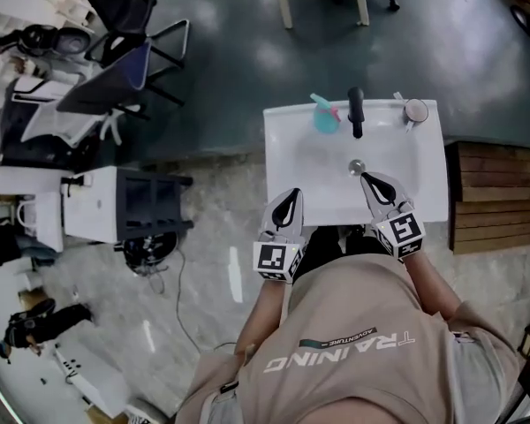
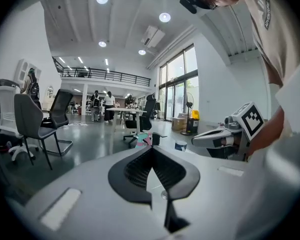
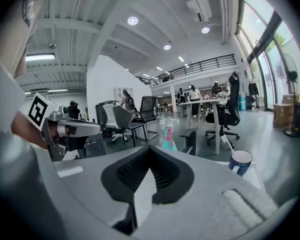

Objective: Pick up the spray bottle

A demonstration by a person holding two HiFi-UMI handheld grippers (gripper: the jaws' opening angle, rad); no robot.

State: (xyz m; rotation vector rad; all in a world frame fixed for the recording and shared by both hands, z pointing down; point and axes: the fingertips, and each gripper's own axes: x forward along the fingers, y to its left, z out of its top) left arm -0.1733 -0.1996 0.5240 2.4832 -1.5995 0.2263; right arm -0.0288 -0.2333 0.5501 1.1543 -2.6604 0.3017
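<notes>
The spray bottle (image 1: 325, 115) is teal with a pink trigger top and stands at the back of a white basin top (image 1: 291, 148), left of a black tap (image 1: 356, 111). My left gripper (image 1: 293, 193) hovers over the basin's front left, jaws together and empty. My right gripper (image 1: 366, 178) is over the front middle, near the drain (image 1: 357, 165), jaws also together with nothing in them. The left gripper view shows the bottle (image 2: 142, 139) far ahead beyond the shut tips (image 2: 152, 149). In the right gripper view the bottle (image 3: 168, 138) stands just past the tips (image 3: 150, 148).
A blue-and-white cup (image 1: 415, 109) with a stick in it stands at the basin's back right. Wooden pallets (image 1: 499, 197) lie to the right. Office chairs (image 1: 128, 56) and a dark cabinet (image 1: 150, 206) stand to the left on the floor.
</notes>
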